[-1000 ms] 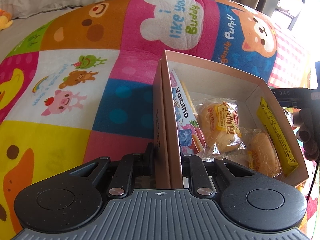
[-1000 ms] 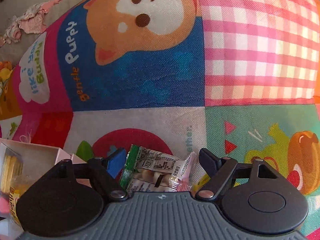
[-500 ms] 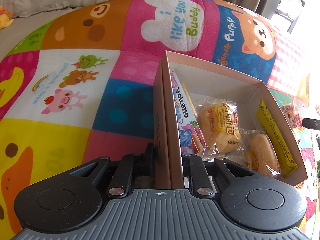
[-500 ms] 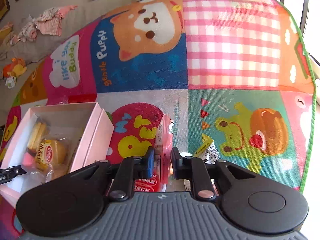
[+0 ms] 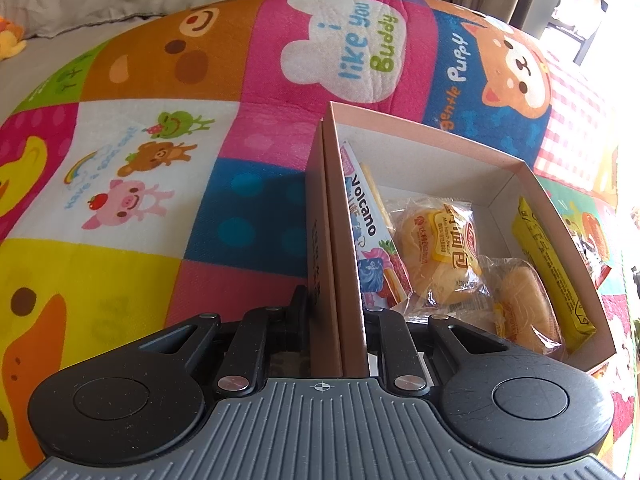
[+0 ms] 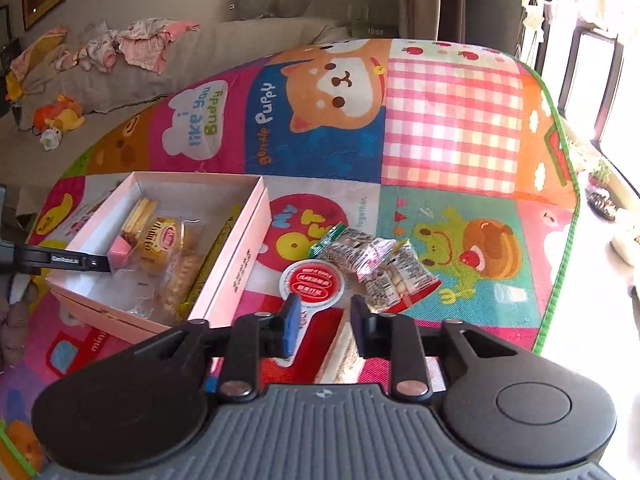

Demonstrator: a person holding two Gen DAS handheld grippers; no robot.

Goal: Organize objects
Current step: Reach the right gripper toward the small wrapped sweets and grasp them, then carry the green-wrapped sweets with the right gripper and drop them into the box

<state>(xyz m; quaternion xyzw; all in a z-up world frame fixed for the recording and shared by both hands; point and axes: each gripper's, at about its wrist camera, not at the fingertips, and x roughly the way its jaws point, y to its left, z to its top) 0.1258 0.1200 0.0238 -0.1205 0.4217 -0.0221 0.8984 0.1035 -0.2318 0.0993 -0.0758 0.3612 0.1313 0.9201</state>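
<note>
My left gripper (image 5: 338,304) is shut on the near side wall of the open pink box (image 5: 420,168). Inside lie a Volcano carton (image 5: 366,216), two wrapped buns (image 5: 436,252) and a yellow bar (image 5: 548,264). The right wrist view shows the same box (image 6: 240,256) at the left, with a left finger (image 6: 68,260) on its wall. My right gripper (image 6: 325,312) hangs above the mat with its jaws opening and no pad pressing on anything. A red packet with a round label (image 6: 312,284) lies below them. Several small snack packets (image 6: 372,256) lie just beyond.
Everything sits on a colourful cartoon play mat (image 6: 448,120) whose green edge (image 6: 560,216) runs along the right by a bright window. Behind is a grey sofa (image 6: 224,40) with clothes (image 6: 132,44) and plush toys (image 6: 60,116).
The right gripper rose and pulled back from the mat. It shut on a thin pink packet half a second ago; now its jaws stand apart without it. The left gripper kept still.
</note>
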